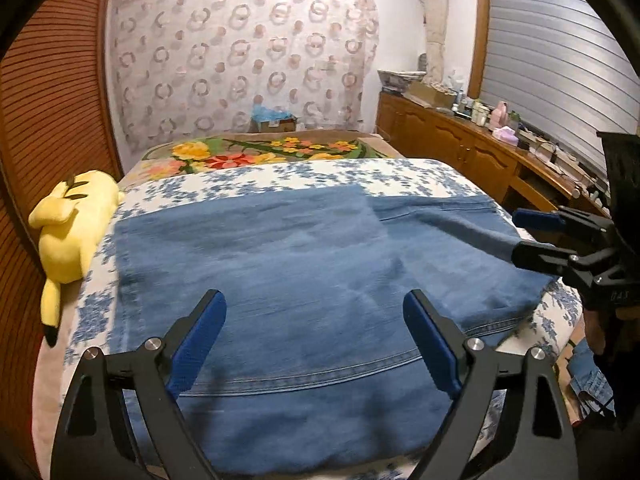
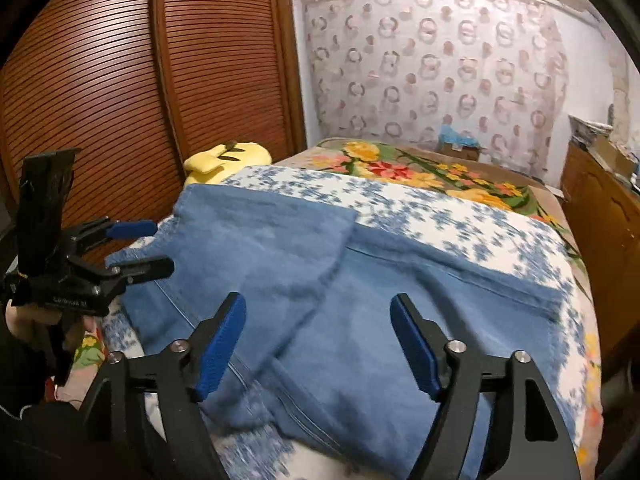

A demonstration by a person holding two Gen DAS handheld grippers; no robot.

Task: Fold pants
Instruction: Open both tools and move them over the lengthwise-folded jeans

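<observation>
Bedroom, narrow: slatted wooden wardrobe doors point(image 2: 120, 100) along one side, a patterned curtain point(image 1: 240, 60) across the far wall, a cluttered wooden sideboard point(image 1: 460, 140) along the other side. Bed point(image 1: 328, 172) fills the middle, dressed in a blue-and-white floral sheet with a brighter flowered blanket point(image 1: 256, 152) beyond it. Probably chosen as the work surface because it is broad and flat enough to spread a garment.

Pants point(image 1: 300, 280), blue denim, lie flat on the near half of the bed. One layer is already turned over another, its edge running diagonally across the cloth, so I judge a first fold is down and at least one more is due. Some denim hangs off the near edge.

Yellow plush toy point(image 1: 72, 224) sits against the wardrobe side, beside the pants but clear of them.

Left gripper point(image 1: 316, 340): claw spread wide above the denim, nothing pinched. Right gripper point(image 2: 316, 344): likewise spread, empty, hovering over the fold. Both frames are smeared. With both claws free of the cloth, it lies under its own weight.
</observation>
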